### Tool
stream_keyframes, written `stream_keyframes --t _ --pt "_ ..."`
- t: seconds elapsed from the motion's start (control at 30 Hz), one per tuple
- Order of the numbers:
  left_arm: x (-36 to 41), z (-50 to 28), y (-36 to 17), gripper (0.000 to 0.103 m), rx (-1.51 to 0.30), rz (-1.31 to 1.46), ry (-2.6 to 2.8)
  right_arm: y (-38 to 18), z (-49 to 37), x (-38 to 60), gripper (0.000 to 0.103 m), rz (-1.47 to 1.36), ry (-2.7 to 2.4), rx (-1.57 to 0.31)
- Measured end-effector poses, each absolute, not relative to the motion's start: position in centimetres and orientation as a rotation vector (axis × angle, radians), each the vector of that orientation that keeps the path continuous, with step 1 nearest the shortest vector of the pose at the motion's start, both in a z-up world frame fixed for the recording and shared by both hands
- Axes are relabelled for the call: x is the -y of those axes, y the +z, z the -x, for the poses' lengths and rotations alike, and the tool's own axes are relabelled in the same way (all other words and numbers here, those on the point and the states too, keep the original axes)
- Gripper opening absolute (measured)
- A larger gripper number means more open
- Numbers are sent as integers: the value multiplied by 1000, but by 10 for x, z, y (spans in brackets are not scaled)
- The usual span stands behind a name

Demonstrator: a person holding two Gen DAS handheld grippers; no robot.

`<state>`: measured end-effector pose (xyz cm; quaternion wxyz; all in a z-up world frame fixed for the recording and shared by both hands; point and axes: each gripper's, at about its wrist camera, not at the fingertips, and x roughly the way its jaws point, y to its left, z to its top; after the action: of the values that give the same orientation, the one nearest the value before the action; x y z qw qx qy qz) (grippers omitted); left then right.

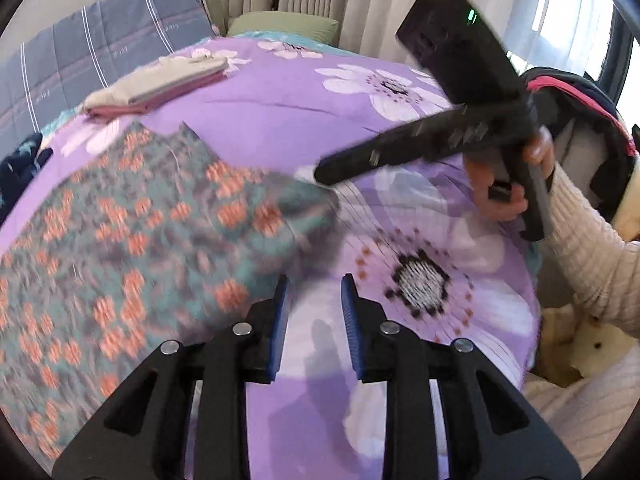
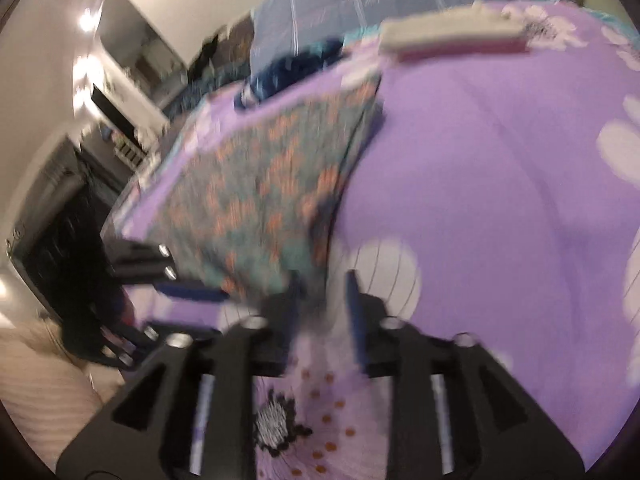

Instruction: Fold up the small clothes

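Observation:
A teal garment with orange flowers lies flat on the purple flowered bedspread; it also shows in the right wrist view. My left gripper is open and empty, just off the garment's near right edge. My right gripper is open, its fingertips at the garment's near corner with cloth close to the left finger; it shows blurred in the left wrist view, held by a hand in a cream sleeve. The left gripper appears at the left of the right wrist view.
A folded stack of beige and pink clothes lies at the far side of the bed, also in the right wrist view. A dark blue garment sits beyond the flowered one. A grey striped quilt and a green pillow lie behind.

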<state>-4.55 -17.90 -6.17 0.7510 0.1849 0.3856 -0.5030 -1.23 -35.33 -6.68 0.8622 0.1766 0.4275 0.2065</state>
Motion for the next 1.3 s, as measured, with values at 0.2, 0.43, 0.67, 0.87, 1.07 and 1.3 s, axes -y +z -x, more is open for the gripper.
stream_keyframes --t 0.2,0.43,0.67,0.87,1.07,1.3 --pt "200 22 -103 42 -938 -332 -1148 -58 -44 357 40 -416 377 -906" --pt "215 37 -101 44 -928 -381 -1199 -93 -134 349 41 -495 290 -982" --pt "216 48 -76 45 -796 -389 -1154 -76 -159 352 3 -525 271 -880" --pt "234 43 -100 47 -848 -441 -1172 -100 -165 355 3 -460 245 -940" --pt "237 34 -103 35 -903 -372 -1263 -101 -163 377 1 -517 169 -893" --pt "212 43 -66 55 -710 -464 -1053 -92 -151 393 19 -575 230 -897"
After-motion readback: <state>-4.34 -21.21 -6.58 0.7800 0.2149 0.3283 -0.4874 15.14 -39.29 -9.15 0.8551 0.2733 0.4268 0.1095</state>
